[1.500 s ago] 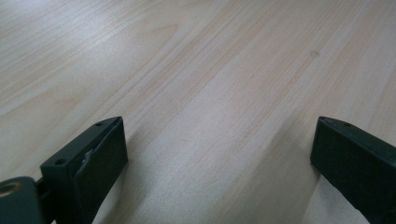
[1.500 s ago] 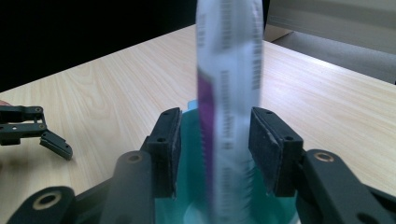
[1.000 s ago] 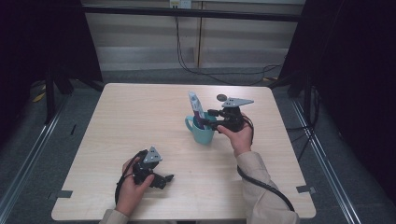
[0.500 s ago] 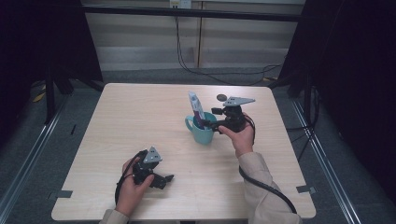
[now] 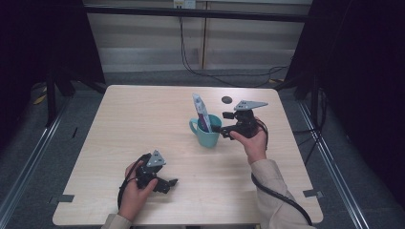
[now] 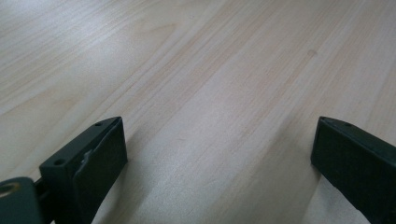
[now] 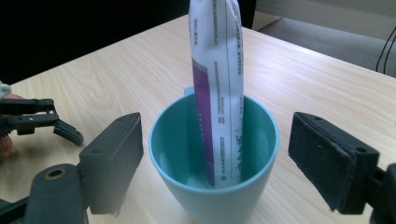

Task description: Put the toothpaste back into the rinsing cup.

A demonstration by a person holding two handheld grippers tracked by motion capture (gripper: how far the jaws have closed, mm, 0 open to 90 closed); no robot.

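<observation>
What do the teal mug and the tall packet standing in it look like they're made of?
Teal mug: probably plastic, going by its thin wall, even colour and soft matte sheen. Packet: likely laminated plastic film or foil, glossy white and purple with printed text and a crimped seam.

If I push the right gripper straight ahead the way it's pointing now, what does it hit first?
Most likely the teal cup: it sits dead ahead between the open right gripper jaws, with the tube standing inside it. How close is unclear.
</observation>
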